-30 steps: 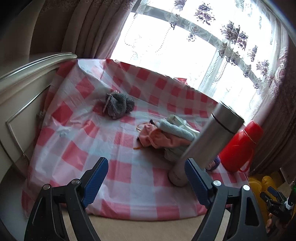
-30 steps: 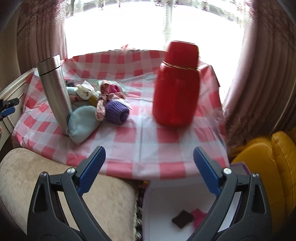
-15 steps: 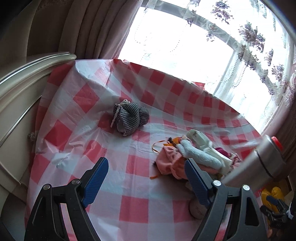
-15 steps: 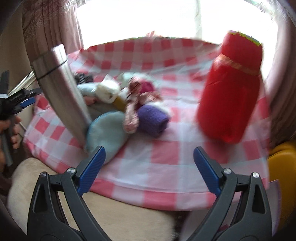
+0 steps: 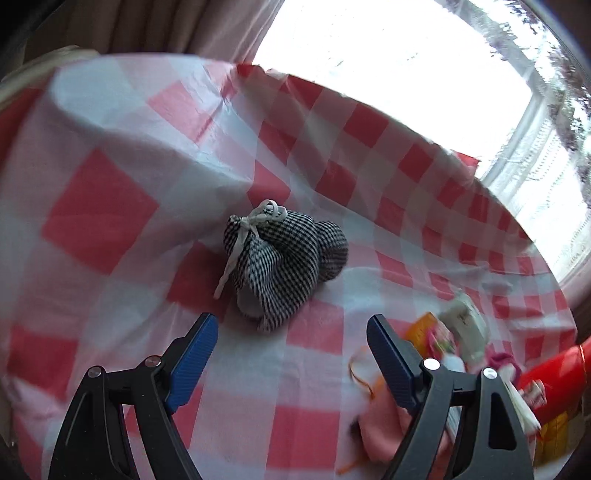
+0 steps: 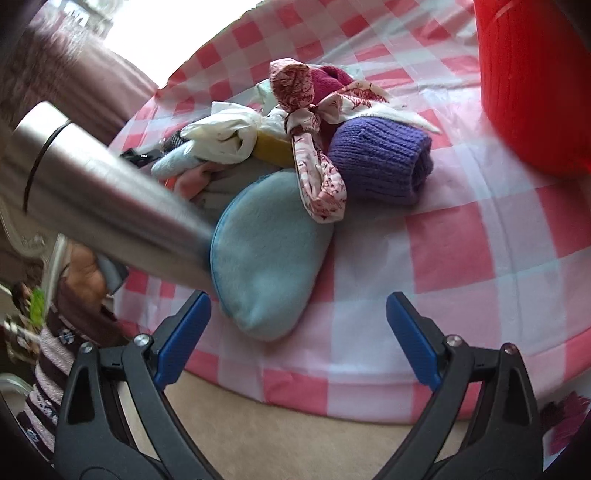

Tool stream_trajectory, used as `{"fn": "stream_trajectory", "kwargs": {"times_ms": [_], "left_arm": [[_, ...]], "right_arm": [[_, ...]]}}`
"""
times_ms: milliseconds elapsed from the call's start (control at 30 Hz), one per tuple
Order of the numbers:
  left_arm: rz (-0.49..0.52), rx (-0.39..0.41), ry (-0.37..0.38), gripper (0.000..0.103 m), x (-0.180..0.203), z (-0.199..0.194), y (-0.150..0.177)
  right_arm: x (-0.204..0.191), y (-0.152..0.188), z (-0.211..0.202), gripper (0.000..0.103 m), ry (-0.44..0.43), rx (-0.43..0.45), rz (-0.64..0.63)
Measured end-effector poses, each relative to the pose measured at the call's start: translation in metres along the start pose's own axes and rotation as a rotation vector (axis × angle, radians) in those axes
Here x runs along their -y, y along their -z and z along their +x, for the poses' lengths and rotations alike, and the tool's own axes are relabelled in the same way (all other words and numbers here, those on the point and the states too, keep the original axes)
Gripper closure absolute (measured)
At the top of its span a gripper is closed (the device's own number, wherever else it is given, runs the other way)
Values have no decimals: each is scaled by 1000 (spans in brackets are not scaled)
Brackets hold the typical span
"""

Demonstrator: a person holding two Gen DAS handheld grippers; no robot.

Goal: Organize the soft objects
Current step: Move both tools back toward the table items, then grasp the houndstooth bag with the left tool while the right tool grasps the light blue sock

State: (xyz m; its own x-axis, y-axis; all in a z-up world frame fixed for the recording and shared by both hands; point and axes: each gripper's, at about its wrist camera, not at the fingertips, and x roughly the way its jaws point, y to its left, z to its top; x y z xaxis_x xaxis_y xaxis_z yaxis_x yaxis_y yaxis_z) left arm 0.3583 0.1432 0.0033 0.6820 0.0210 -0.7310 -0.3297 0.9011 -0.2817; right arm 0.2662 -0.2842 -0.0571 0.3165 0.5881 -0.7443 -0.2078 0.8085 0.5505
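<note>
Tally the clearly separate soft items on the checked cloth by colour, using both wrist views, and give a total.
Black-and-white checked pouch: 1
Pale blue plush pad: 1
Purple knit roll: 1
Red-and-white print fabric bow: 1
Dark red knit piece: 1
Total: 5; the tangled pieces behind them are too jumbled to count.

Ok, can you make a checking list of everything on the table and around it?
Surface: red-and-white checked tablecloth, wrinkled.
Job's things: checked drawstring pouch lying alone; light blue pad, purple knitted roll, floral fabric bow in one pile.
Clutter: steel flask against the pad; red thermos.
Grippers: left gripper open, empty; right gripper open, empty.
Cables: nothing seen.
Surroundings: bright window, curtains.
</note>
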Motion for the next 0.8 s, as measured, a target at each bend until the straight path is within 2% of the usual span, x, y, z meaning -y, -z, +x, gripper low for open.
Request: {"fn": "stream_trajectory", "kwargs": {"times_ms": [300,400,467,533,633,800], "left_arm": [[27,-120,-89,20,4,78,-27],[68,-153,-93,48,10,93,-26],[97,-147,-90,58,15,95,-25],[106,-151,-73,75,17,94,-24],[108,-153,-39,82,19,82,-16],[98,-131,22,83,16,40,14]], "right_arm": [[8,-11,12,6,0,-13,33],[11,-13,13,6,0,-17,35],[10,-16,14,6,-5,-16,34],[10,-20,16,6,-8,-12,36],[6,-26,22,6,-23,-14,27],[9,-41,30,6,-74,1,62]]}}
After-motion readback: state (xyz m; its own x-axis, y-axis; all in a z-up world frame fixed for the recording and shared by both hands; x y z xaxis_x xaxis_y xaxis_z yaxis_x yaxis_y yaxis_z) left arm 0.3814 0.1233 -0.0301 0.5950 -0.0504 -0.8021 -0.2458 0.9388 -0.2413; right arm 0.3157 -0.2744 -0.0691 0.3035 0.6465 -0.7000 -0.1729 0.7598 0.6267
